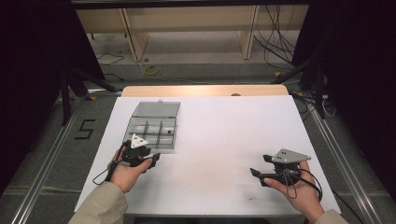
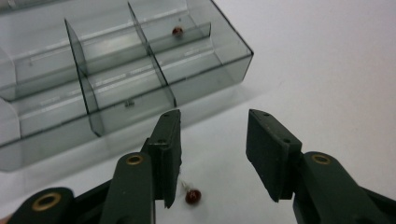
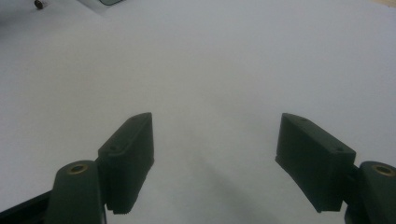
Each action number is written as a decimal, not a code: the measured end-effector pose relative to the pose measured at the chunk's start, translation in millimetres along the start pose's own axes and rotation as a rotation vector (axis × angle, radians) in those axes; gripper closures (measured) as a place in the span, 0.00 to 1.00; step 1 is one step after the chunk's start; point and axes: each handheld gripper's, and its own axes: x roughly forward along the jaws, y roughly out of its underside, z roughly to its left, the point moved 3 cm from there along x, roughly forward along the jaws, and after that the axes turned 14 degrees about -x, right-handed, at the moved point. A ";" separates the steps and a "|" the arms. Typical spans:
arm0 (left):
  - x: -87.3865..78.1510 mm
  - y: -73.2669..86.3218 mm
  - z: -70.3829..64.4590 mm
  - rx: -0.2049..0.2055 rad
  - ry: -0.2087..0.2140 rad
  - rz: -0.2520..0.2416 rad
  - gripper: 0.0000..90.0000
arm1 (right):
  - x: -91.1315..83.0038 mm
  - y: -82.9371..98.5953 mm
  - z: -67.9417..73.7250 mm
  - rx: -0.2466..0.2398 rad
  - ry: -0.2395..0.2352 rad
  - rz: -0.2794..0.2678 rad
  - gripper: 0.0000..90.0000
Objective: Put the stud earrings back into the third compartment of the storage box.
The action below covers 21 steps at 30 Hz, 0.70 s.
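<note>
So the left gripper [image 2: 212,156] is sitting low over the white table [image 1: 224,135], right at the near edge of the clear compartment box [image 2: 140,70], with its jaws spread apart and nothing between them. In the left gripper view a tiny red bead [image 2: 193,196] with a thin wire lead is lying on the table just below the gap, closer to the left jaw than the right one, and not touching either as far as I can tell. It's basically sitting under the jaws rather than out in front of them.

A second red bead [image 2: 177,31] is resting inside the box, in one of the far compartments toward the box's right end. The box is standing open with its lid [image 1: 156,109] lying flat behind it, and the dividers are splitting it into small cells.

In the high view the left gripper [image 1: 140,156] is hovering just in front of the box's near-left corner, held in the person's left hand [image 1: 123,170].

The right gripper [image 1: 268,175] is way off on the other side, well apart from the box, and it's hanging wide open too, gripping nothing, pointing across bare white table in the right gripper view [image 3: 215,163].
</note>
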 end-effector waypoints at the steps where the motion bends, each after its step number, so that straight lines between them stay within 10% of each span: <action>1: 0.3 2.3 1.4 -0.004 0.006 0.010 0.62 | 0.2 0.0 0.1 0.001 0.000 0.000 0.31; 10: 9.6 17.9 17.2 -0.076 0.017 0.095 0.68 | 1.3 -0.2 0.7 0.000 -0.004 0.003 0.31; 21: 16.6 21.2 18.3 -0.035 -0.014 0.143 0.78 | 1.8 0.2 0.8 -0.001 -0.004 0.011 0.31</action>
